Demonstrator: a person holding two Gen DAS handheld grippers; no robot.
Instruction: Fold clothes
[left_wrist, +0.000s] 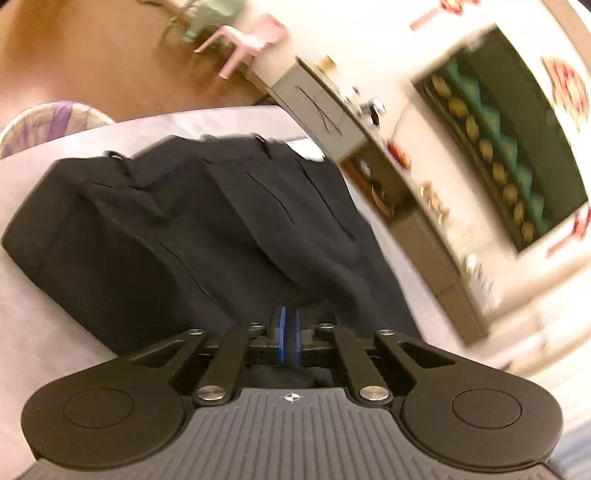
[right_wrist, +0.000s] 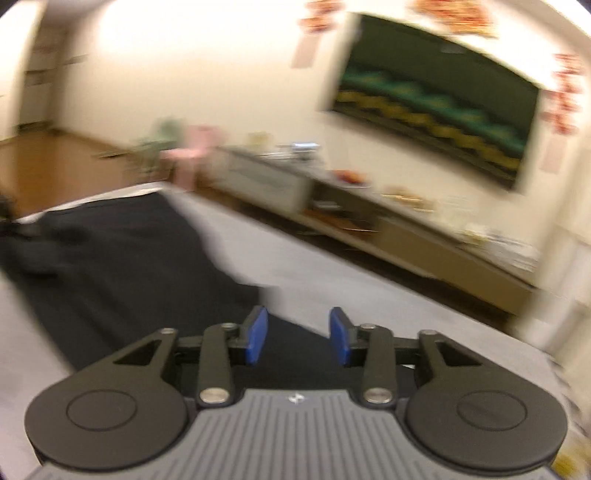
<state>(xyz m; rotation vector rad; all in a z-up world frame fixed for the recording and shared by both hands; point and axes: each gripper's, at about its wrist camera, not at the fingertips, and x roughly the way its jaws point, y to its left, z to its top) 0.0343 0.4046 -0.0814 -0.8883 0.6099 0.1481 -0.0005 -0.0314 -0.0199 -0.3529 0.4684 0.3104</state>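
Black trousers (left_wrist: 207, 229) lie on a pale grey table (left_wrist: 44, 332), waistband and belt loops at the far end. My left gripper (left_wrist: 290, 332) is shut, its blue pads pinching a raised fold of the black cloth at the near edge. In the right wrist view the same trousers (right_wrist: 122, 258) stretch away to the left over the table (right_wrist: 351, 288). My right gripper (right_wrist: 299, 334) stands open above the near end of the cloth, nothing between its blue pads (right_wrist: 258, 334). Both views are motion-blurred.
A low grey sideboard (right_wrist: 369, 221) with small items runs along the far wall under a dark framed picture (right_wrist: 436, 99). A pink chair (left_wrist: 247, 40) and a green chair stand on the wooden floor. A patterned cushion (left_wrist: 48, 122) sits past the table's left corner.
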